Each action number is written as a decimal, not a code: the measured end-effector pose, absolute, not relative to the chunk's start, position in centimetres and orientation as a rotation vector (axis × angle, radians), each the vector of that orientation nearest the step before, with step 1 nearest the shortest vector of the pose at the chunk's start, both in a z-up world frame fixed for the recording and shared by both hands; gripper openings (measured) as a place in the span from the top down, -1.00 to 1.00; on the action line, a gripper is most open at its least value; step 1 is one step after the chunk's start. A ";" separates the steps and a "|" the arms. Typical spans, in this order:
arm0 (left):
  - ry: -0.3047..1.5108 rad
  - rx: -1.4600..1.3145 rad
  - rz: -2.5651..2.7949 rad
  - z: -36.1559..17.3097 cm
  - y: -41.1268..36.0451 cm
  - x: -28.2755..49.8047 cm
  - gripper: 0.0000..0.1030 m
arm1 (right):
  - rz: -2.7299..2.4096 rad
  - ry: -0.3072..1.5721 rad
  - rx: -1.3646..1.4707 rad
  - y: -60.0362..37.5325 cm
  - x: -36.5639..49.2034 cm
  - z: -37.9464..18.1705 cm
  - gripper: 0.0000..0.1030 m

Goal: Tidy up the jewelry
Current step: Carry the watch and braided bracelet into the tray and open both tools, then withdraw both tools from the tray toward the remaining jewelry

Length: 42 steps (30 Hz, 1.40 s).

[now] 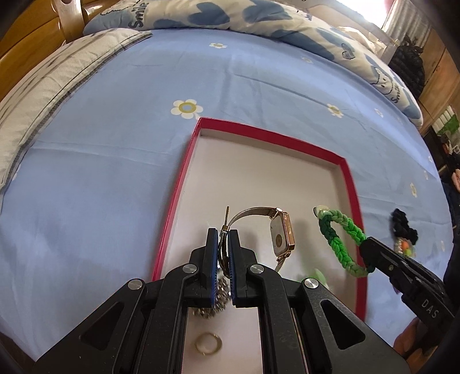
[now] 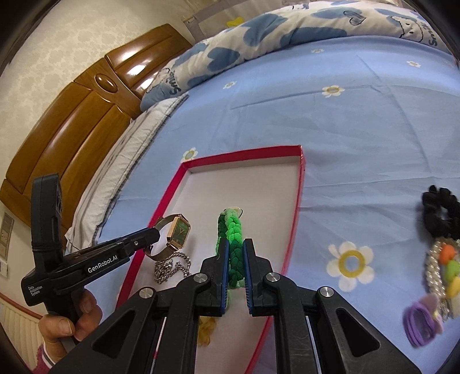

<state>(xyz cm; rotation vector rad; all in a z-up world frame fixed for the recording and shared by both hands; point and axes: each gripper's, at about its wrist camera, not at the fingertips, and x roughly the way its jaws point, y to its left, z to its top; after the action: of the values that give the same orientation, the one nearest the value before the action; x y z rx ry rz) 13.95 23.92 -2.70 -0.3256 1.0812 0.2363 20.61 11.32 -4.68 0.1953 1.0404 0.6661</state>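
Observation:
A shallow red-rimmed box (image 1: 184, 184) (image 2: 299, 184) with a white floor lies on the blue bedsheet. My left gripper (image 1: 223, 233) is shut on the mesh strap of a rose-gold watch (image 1: 283, 234), held over the box; the watch's green face shows in the right wrist view (image 2: 178, 231). My right gripper (image 2: 235, 244) is shut on a green braided bracelet (image 2: 230, 230) (image 1: 342, 238) over the box's right side. A silver chain (image 2: 169, 267) (image 1: 214, 302) and a gold ring (image 1: 208, 342) lie in the box.
On the sheet right of the box lie a black scrunchie (image 2: 441, 213), a beaded bracelet with coloured charms (image 2: 444, 273) and a purple hair tie (image 2: 421, 322). A folded duvet (image 1: 218, 14) and a wooden headboard (image 2: 86, 115) lie beyond.

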 end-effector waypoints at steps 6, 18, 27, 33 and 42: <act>1.117 -0.315 0.262 -4.5 24.4 14.9 0.90 | 0.669 1.086 0.162 12.7 21.4 -6.2 0.82; 1.148 -0.278 0.278 -5.4 24.3 15.6 0.89 | 0.662 1.128 0.134 13.1 22.0 -7.1 0.72; 1.152 -0.276 0.279 -5.0 24.3 15.6 0.87 | 0.674 1.120 0.151 12.7 22.0 -6.5 0.44; 1.132 -0.278 0.279 -3.8 24.1 14.8 0.69 | 0.680 1.100 0.167 12.0 21.5 -5.4 0.44; 1.076 -0.314 0.253 -0.8 22.8 12.8 0.66 | 0.666 1.036 0.200 7.9 19.0 -2.6 0.32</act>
<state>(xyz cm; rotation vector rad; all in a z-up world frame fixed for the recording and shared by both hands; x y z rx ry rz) 12.81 22.85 -0.79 -0.3137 1.0759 0.2525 19.02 7.94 -2.61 0.1999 1.0358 0.6660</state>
